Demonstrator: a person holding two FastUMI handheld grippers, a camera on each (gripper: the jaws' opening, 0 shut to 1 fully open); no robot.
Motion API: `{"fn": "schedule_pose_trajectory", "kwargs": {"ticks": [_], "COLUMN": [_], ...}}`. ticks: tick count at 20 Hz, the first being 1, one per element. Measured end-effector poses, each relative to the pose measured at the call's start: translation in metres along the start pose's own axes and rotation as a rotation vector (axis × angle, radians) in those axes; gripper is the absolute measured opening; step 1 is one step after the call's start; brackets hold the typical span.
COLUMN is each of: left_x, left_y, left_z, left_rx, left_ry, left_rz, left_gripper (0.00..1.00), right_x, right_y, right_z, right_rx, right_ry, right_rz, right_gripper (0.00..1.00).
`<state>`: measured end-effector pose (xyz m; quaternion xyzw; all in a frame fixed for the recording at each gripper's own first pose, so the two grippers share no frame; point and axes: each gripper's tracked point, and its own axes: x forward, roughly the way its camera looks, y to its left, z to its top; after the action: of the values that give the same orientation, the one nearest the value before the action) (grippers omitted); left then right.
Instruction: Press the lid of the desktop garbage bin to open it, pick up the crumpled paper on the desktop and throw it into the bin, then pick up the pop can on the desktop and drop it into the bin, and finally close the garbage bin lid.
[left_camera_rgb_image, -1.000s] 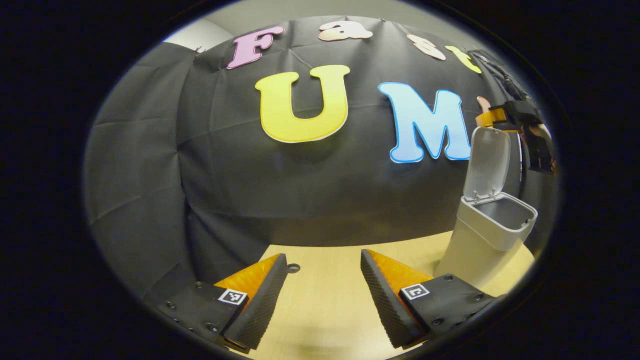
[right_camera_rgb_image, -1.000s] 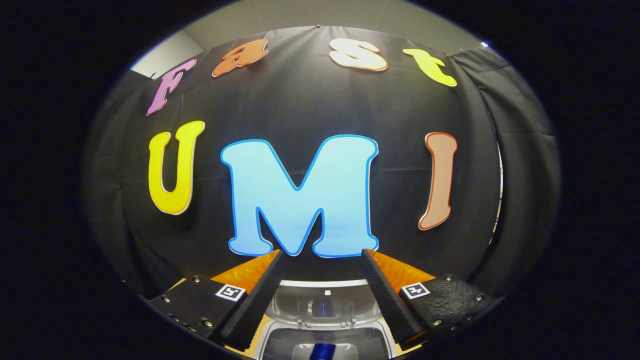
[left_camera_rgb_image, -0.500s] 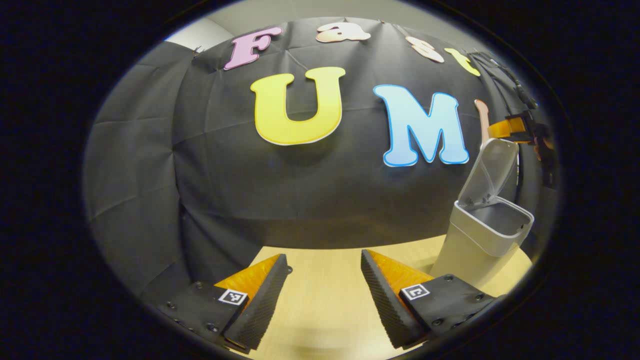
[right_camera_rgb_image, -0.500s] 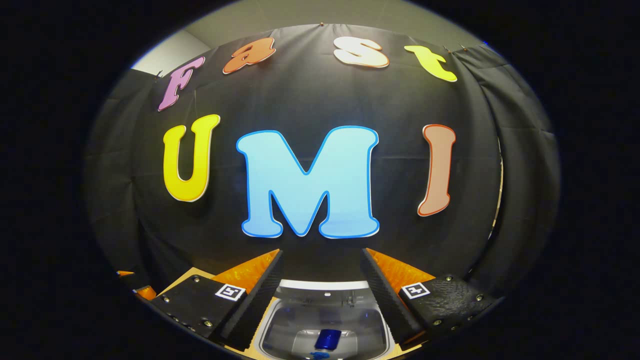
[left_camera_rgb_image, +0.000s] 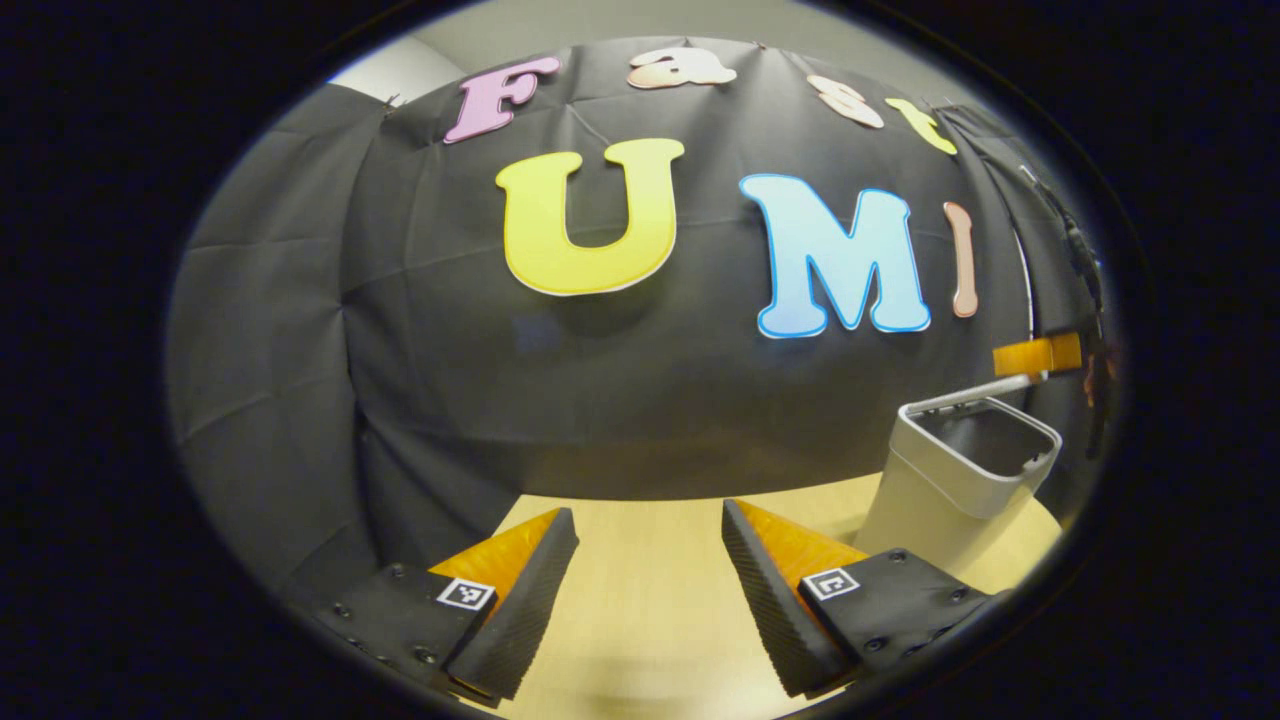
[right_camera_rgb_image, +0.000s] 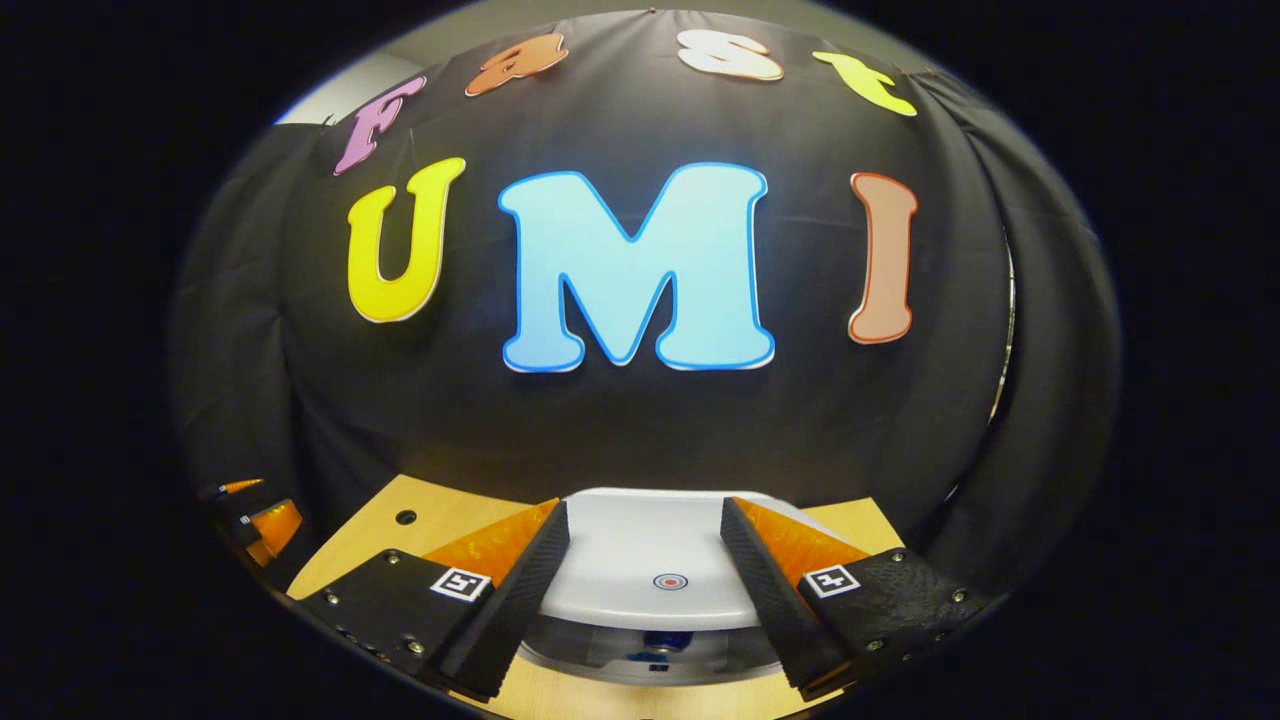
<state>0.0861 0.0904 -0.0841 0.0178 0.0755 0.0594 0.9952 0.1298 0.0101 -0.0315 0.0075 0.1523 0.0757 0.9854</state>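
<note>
At four o'clock in the left gripper view stood the bin (left_camera_rgb_image: 955, 480) on the far corner of the table (left_camera_rgb_image: 650, 600), its mouth not yet covered and its lid (left_camera_rgb_image: 1005, 386) hanging nearly level just above the back rim. Over the lid, at three o'clock, sat the right gripper (left_camera_rgb_image: 1040, 355), probably pressing it down. The left gripper (left_camera_rgb_image: 648, 580) hovered low over bare wood at six o'clock, fingers wide apart and holding nothing, apparently parked clear of the closing.

At six o'clock in the right gripper view, the lid (right_camera_rgb_image: 650, 560) lay between the wide-spread, empty fingers of the right gripper (right_camera_rgb_image: 645, 585), with a dark gap below its front edge, so it seemed not yet latched. Something blue, perhaps the can (right_camera_rgb_image: 665, 638), glinted through that gap. The paper I could not make out. At eight o'clock showed the left gripper (right_camera_rgb_image: 262, 522).
</note>
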Motion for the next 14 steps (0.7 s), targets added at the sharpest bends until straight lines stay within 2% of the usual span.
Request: {"fn": "schedule_pose_trajectory", "kwargs": {"ticks": [2,4,9,10,11,12,13,14], "left_x": [-0.001,-0.001,-0.002,-0.002,-0.002,-0.001,0.0,0.0], "left_y": [-0.001,0.0,-0.001,-0.001,0.0,0.0,0.001,0.001], "left_z": [0.001,0.001,0.002,0.001,0.001,0.001,0.001,0.0], "left_rx": [0.002,0.002,-0.001,0.0,-0.001,0.0,-0.001,-0.002], "left_ry": [-0.001,-0.002,-0.003,-0.004,-0.004,-0.003,-0.002,-0.001], "left_rz": [0.0,0.003,0.003,0.005,0.006,0.007,0.008,0.009], "left_gripper": [1.0,0.96,0.96,1.0,1.0,0.96,1.0,0.96], "right_x": [0.0,0.001,0.003,0.004,0.003,0.004,0.003,0.003], "right_y": [0.001,0.001,0.001,0.002,0.002,0.002,0.002,0.002], "right_z": [-0.016,-0.026,-0.045,-0.049,-0.048,-0.05,-0.049,-0.05], "right_rx": [0.005,0.001,-0.02,-0.024,-0.03,-0.031,-0.027,-0.027], "right_ry": [0.018,0.031,0.058,0.066,0.054,0.061,0.056,0.06], "right_rz": [-0.004,-0.008,-0.021,-0.024,-0.025,-0.025,-0.024,-0.022], "right_gripper": [0.98,0.98,0.98,0.98,0.98,0.99,0.98,0.99]}}
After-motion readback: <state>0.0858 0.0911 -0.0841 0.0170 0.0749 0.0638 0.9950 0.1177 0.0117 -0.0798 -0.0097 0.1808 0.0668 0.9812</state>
